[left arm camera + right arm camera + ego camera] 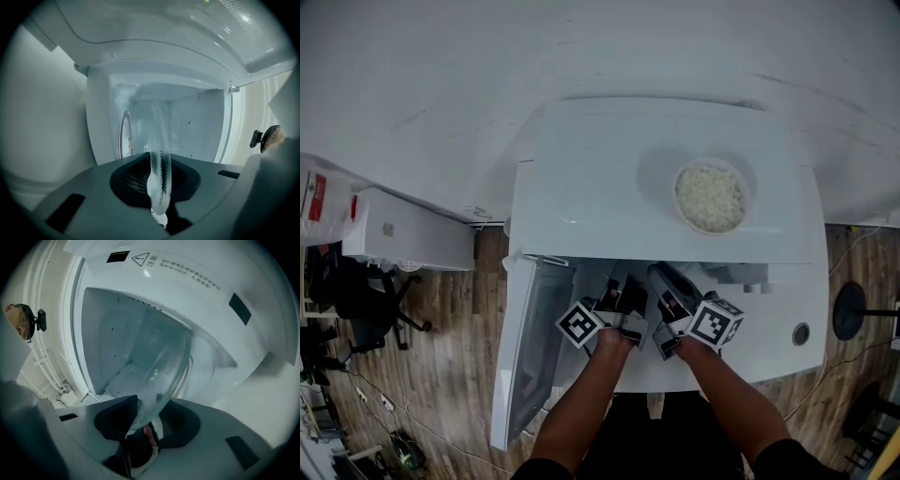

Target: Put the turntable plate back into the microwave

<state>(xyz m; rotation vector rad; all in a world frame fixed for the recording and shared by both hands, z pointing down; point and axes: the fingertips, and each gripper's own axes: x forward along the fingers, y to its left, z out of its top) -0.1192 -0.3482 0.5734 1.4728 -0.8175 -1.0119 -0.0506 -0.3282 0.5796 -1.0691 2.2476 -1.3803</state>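
Observation:
The clear glass turntable plate (159, 154) stands on edge in the left gripper view. My left gripper (158, 206) is shut on its lower rim. In the right gripper view the same plate (164, 371) leans tilted into the white microwave cavity (119, 373). Its rim lies between the jaws of my right gripper (143, 427), which stand open with a gap on the right side. From the head view, both grippers, left (614, 292) and right (667, 286), reach side by side into the mouth of the microwave (609, 178). The plate itself is hidden there.
A bowl of white rice (711, 197) sits on top of the microwave. The microwave door (525, 347) hangs open at the left. The control panel (778, 319) is to the right of the opening. White boxes (403, 230) and a dark chair (356, 295) stand on the wooden floor at left.

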